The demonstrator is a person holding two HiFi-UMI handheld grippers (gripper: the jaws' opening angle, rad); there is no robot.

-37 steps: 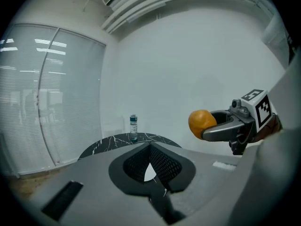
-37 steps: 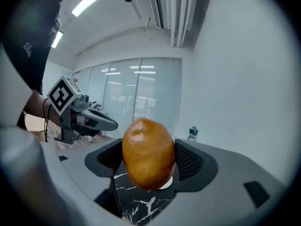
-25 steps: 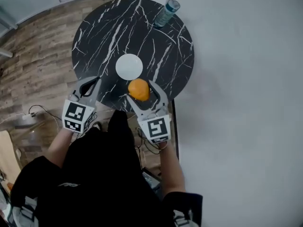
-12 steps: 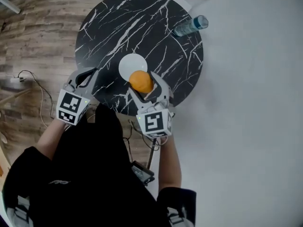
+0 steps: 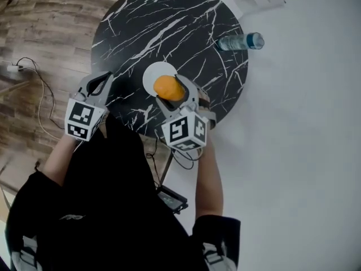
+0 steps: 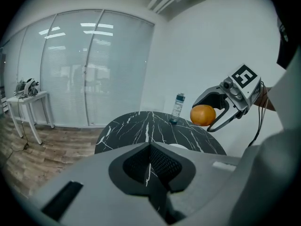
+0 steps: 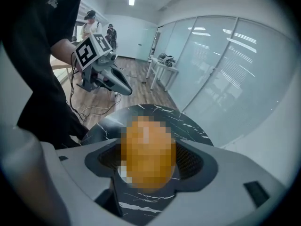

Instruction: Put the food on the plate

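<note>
Plate [image 5: 153, 75] at head-view centre: lower right part hidden under orange [image 5: 168, 87]. Bottle [image 5: 240, 41] label, upper right: too small to read.

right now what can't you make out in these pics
- orange: in the right gripper view, a mosaic patch blurs its surface.
- plate: in the head view, the orange and the right tool cover most of it, so whether they touch can't be told.
- bottle: the label is too small in every view.

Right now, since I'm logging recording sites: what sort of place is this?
Likely an office or lab room: frosted glass partition walls, a wood-look floor, and a round black marble table bearing a white plate and a water bottle.
</note>
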